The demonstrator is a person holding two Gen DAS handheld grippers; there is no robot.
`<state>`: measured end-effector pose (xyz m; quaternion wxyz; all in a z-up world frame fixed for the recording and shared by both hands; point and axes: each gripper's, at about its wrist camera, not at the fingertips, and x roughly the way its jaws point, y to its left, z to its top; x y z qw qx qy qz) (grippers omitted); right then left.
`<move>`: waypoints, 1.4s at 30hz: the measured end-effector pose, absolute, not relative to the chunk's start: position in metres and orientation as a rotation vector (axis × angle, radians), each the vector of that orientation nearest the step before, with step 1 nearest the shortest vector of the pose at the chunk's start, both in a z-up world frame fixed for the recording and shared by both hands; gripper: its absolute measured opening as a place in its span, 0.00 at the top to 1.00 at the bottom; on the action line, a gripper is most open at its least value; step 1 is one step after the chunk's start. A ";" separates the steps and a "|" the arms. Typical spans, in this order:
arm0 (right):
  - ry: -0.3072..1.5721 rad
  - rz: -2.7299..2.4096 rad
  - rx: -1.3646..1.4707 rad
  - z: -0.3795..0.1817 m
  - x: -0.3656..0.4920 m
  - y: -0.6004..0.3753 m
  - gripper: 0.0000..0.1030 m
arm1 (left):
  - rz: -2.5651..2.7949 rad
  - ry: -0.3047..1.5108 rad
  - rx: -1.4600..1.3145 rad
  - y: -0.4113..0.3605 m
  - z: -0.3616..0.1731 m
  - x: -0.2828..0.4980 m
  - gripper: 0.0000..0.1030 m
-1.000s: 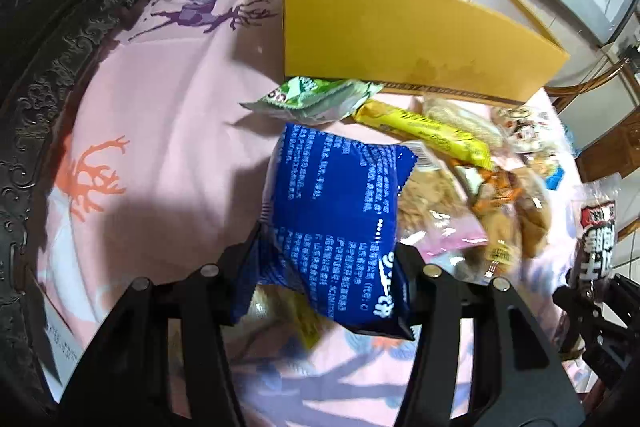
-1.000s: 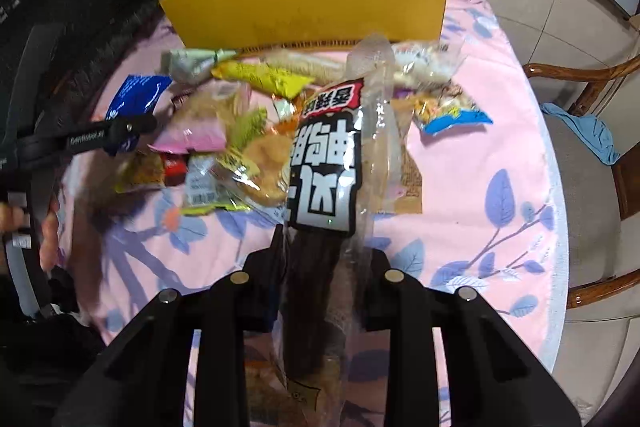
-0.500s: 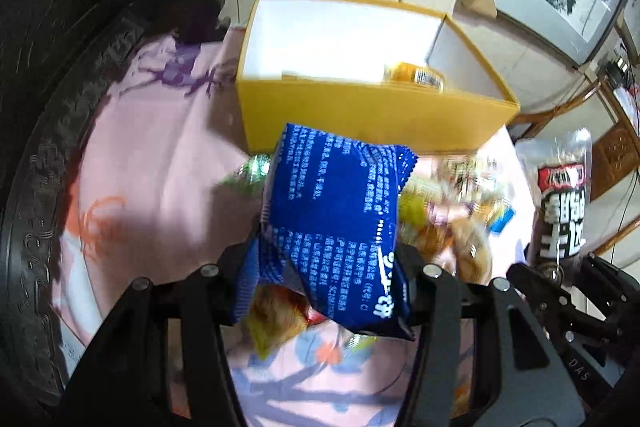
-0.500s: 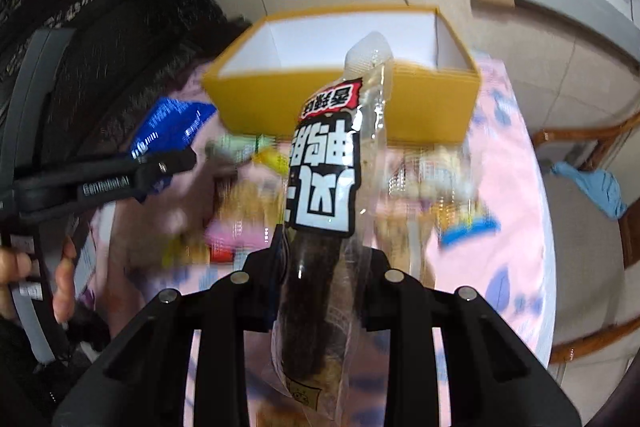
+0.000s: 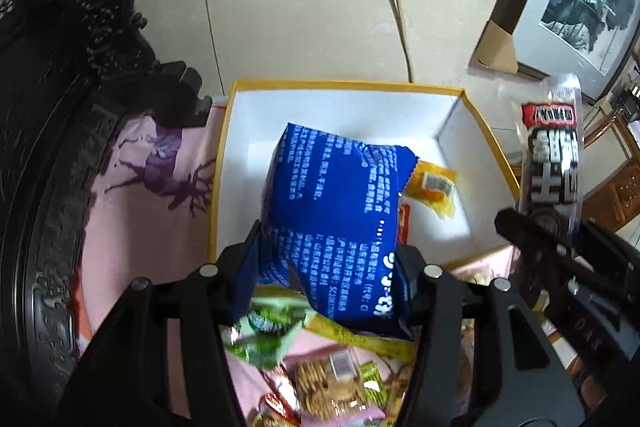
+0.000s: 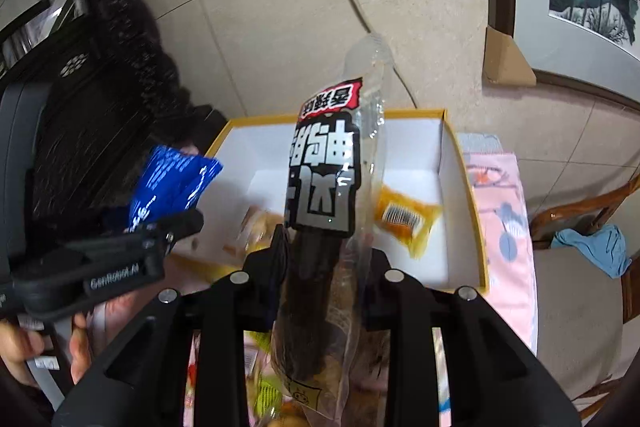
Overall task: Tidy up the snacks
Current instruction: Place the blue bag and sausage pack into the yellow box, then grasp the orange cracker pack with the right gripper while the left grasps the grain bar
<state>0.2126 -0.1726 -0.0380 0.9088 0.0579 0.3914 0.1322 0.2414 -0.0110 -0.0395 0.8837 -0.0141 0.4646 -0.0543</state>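
Left wrist: fingers clamp blue packet | right fingers clamp clear packet

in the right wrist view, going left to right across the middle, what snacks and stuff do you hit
left gripper → blue snack bag → black-label clear packet → orange packet in the yellow box → pink tablecloth → blue cloth

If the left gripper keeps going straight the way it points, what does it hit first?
Probably the yellow box: the left gripper, shut on the blue snack bag, aims into its open white interior, likely meeting the floor near the orange packet. Depth is unclear.
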 end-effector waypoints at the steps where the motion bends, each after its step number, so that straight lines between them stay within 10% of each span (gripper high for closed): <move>1: 0.803 0.268 0.120 -0.037 0.218 -0.173 0.71 | -0.113 0.967 -0.027 -0.011 -0.040 0.245 0.46; 8: 0.826 0.145 0.059 -0.029 0.265 -0.178 0.36 | -0.057 0.933 0.003 -0.010 -0.028 0.277 0.06; 30: 1.274 0.742 -0.271 -0.156 -0.064 -0.151 0.32 | 0.058 1.181 -0.098 0.098 -0.130 0.042 0.05; 42: 1.269 0.906 -0.590 -0.200 -0.059 -0.113 0.31 | 0.106 1.134 -0.038 0.114 -0.100 0.015 0.05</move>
